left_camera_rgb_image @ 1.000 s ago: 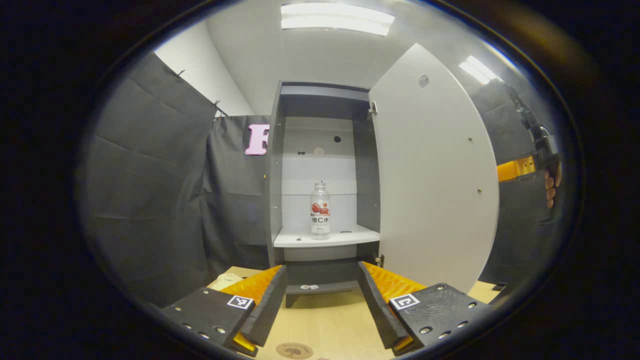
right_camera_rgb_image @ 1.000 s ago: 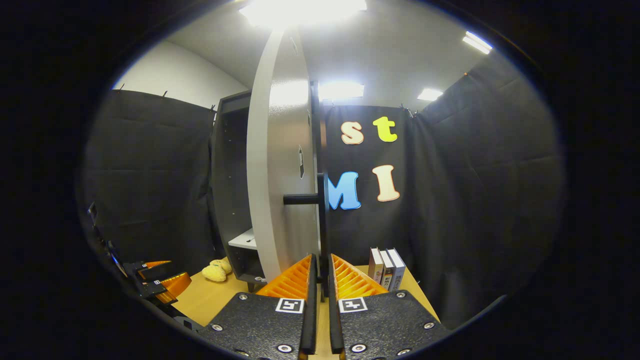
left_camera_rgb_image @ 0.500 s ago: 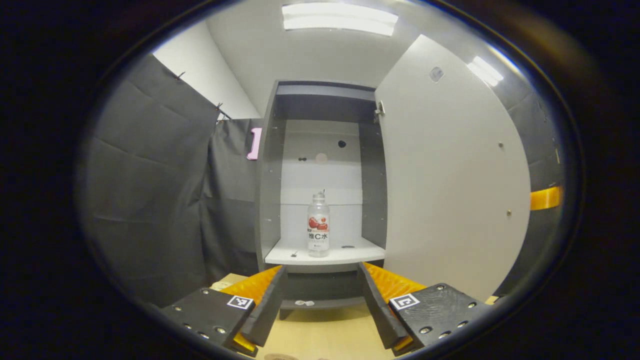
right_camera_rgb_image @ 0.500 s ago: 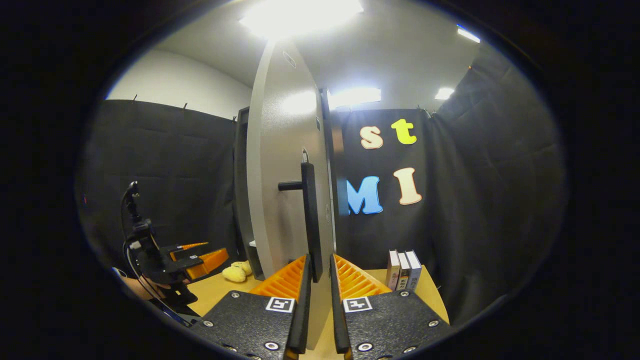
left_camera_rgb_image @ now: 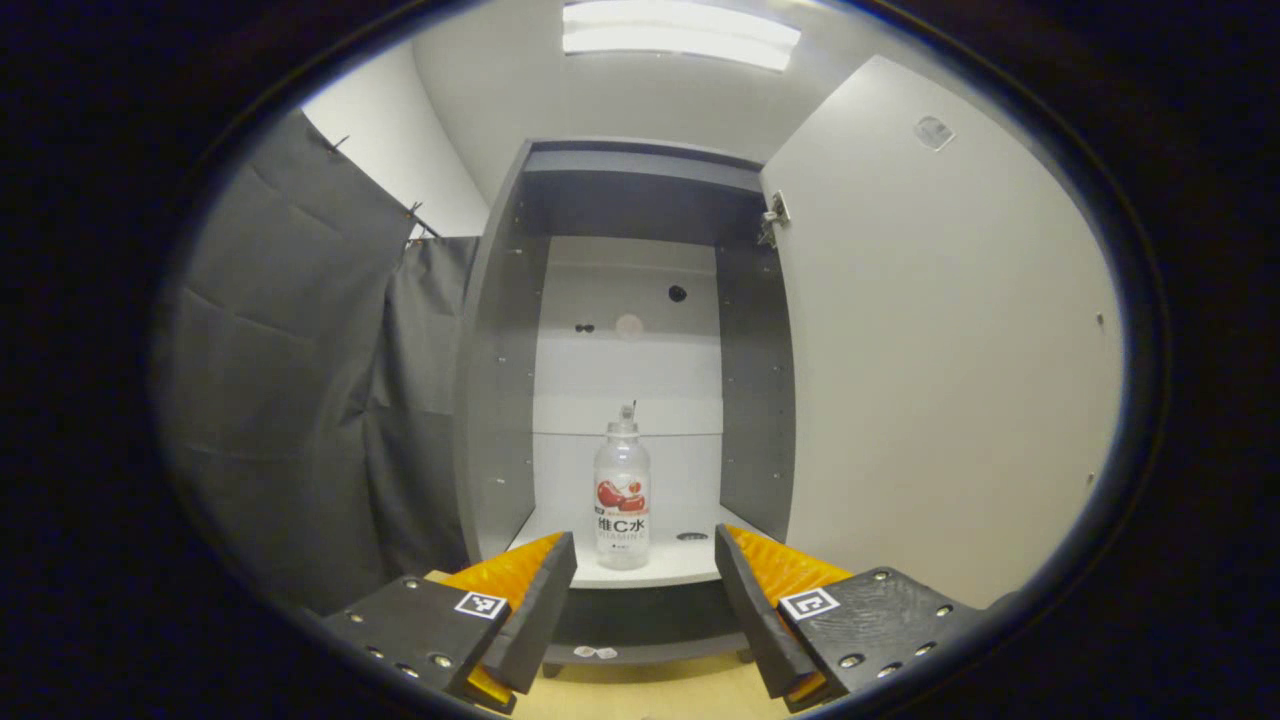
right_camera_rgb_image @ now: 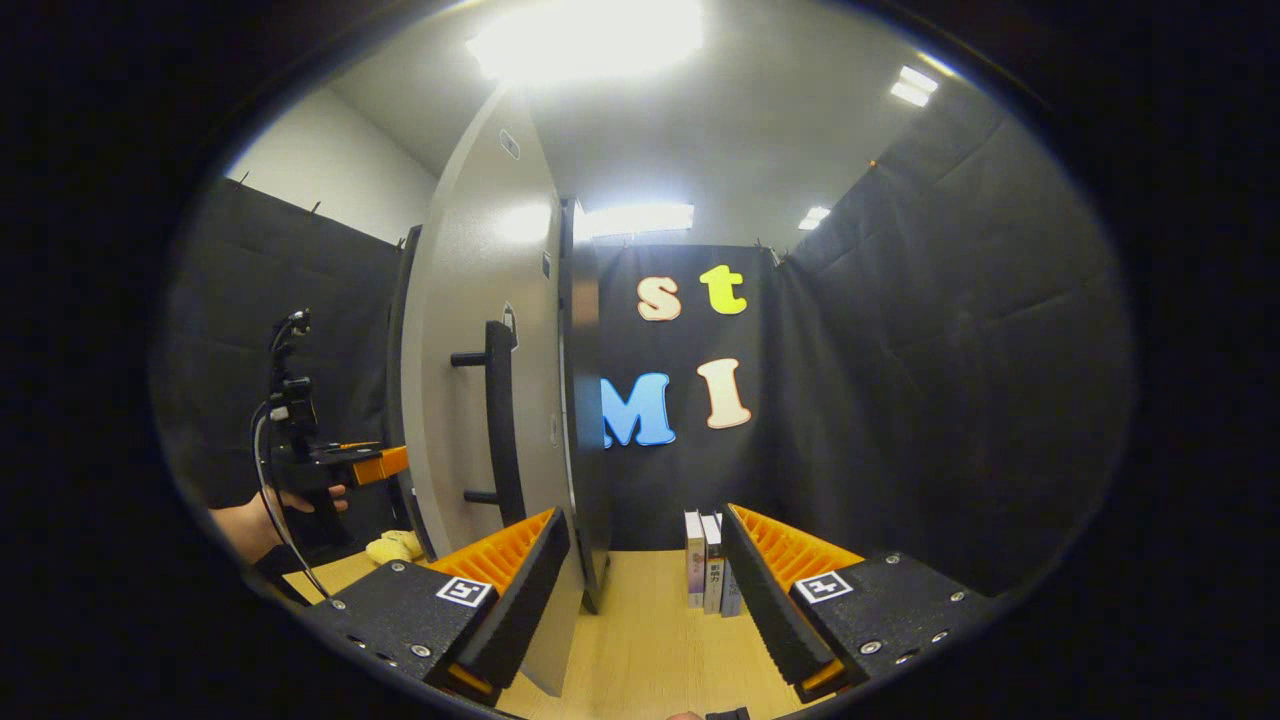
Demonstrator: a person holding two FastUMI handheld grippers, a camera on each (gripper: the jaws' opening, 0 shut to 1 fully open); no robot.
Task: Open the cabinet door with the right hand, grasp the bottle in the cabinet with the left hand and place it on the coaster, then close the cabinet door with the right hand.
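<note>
In the left gripper view a clear bottle (left_camera_rgb_image: 621,497) with a red and white label stands upright on the white shelf (left_camera_rgb_image: 690,565) of the open grey cabinet (left_camera_rgb_image: 500,400). My left gripper (left_camera_rgb_image: 645,560) is open, a little in front of the bottle and level with its base. The cabinet door (left_camera_rgb_image: 940,350) is swung wide open to the right. In the right gripper view my right gripper (right_camera_rgb_image: 645,545) is open and holds nothing. The door (right_camera_rgb_image: 470,380) and its black bar handle (right_camera_rgb_image: 497,420) are to its left. The left gripper (right_camera_rgb_image: 345,462), held by a hand, appears beyond the door.
Several books (right_camera_rgb_image: 705,570) stand upright on the wooden table (right_camera_rgb_image: 640,660) against the black cloth wall. A yellow soft toy (right_camera_rgb_image: 392,546) lies on the table near the cabinet's foot. The cabinet's lower shelf (left_camera_rgb_image: 640,650) sits just above the tabletop.
My right gripper has opened, let go of the door handle and drawn off to the right. The door has swung wider. My left gripper has moved closer to the cabinet and the bottle.
</note>
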